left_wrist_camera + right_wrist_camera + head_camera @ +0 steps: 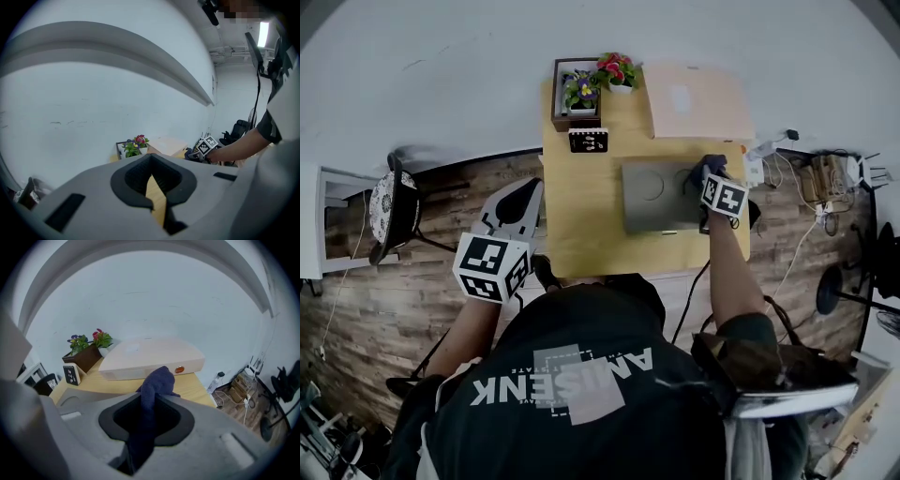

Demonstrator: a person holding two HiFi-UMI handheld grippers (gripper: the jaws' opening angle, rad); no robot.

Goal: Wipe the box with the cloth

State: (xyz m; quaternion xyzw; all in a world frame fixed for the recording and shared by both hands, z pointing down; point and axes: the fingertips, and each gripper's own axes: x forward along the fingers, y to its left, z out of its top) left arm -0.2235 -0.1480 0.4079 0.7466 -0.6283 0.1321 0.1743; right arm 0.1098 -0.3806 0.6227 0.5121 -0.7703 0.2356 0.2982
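A flat grey box (652, 211) lies on the wooden table (581, 225). My right gripper (705, 178) hangs over the box's right end, shut on a dark blue cloth (709, 167). In the right gripper view the cloth (157, 380) bunches up between the jaws of that gripper (152, 397) and hangs down through them. My left gripper (532, 185) is off the table's left edge, over the floor. Its jaws (151, 164) stand together with nothing between them.
A flat beige box (698, 101) lies at the table's back right, also ahead of the cloth (150, 357). Potted flowers (600, 80) and a small black-faced stand (588, 141) sit at the back left. A chair (389, 211) stands left; cables (806, 178) lie right.
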